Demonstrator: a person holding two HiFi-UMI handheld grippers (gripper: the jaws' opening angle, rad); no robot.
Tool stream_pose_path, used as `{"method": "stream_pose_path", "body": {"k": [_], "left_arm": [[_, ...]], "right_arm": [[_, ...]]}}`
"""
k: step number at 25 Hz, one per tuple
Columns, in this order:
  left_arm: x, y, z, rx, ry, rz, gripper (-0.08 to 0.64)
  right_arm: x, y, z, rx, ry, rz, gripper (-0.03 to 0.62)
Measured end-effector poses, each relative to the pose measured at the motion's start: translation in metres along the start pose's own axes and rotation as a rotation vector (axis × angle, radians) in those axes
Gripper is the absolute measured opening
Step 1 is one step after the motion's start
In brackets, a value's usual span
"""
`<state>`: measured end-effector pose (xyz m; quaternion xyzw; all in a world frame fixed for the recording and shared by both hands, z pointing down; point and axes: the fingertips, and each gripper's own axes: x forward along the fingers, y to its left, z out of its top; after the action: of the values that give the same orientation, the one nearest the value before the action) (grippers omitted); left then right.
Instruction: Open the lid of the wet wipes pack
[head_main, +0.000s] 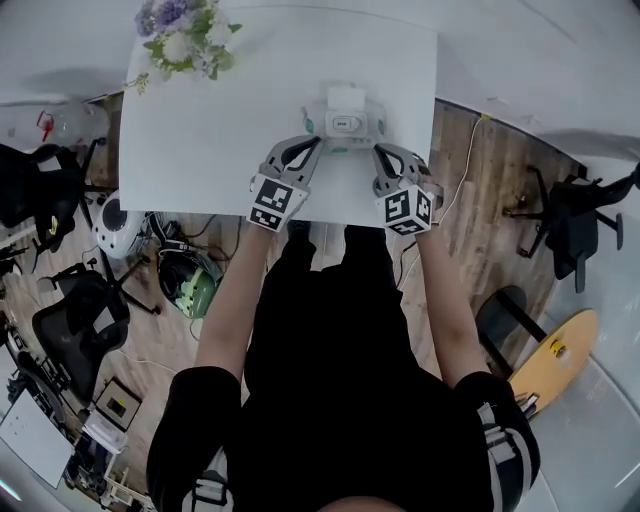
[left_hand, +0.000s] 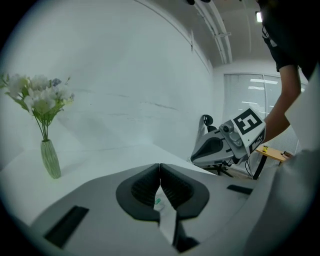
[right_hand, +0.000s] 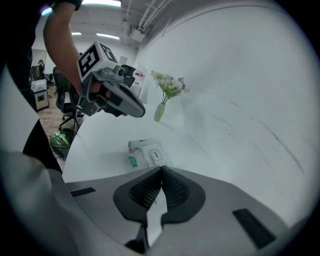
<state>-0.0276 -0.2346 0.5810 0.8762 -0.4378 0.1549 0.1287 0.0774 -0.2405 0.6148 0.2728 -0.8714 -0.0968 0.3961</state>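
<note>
An office — black wheeled swivel chairs (head_main: 72, 322) stand on a wooden plank floor (head_main: 480, 230) beside a white rectangular table (head_main: 200, 140). Long ceiling strip lights (right_hand: 107, 36) glow overhead

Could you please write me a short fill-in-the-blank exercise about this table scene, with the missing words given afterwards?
1. The wet wipes pack lies on the white ___.
2. The jaws of the right gripper are ___, with nothing between them.
3. The flowers stand in a pale green ___.

Missing words: table; shut; vase.
</note>
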Motion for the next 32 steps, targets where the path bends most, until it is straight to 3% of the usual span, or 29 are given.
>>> {"method": "stream_pose_path", "body": {"k": [7,27,32], "left_arm": [[-0.045,-0.019,0.024,0.050,-0.026,0.002,0.024],[-0.138,-0.049,0.029,0.171,-0.045,-0.058,0.025],[-0.146,-0.052,0.029,0.148,-0.049,-0.091,0.024]], "right_arm": [[-0.045,0.013,0.015,0.053,-0.038,-0.029,0.015],[-0.124,0.056,0.038,0.120,-0.045,-0.166,0.015],[-0.138,0.063,0.041,0.133,-0.041,-0.203,0.015]]}}
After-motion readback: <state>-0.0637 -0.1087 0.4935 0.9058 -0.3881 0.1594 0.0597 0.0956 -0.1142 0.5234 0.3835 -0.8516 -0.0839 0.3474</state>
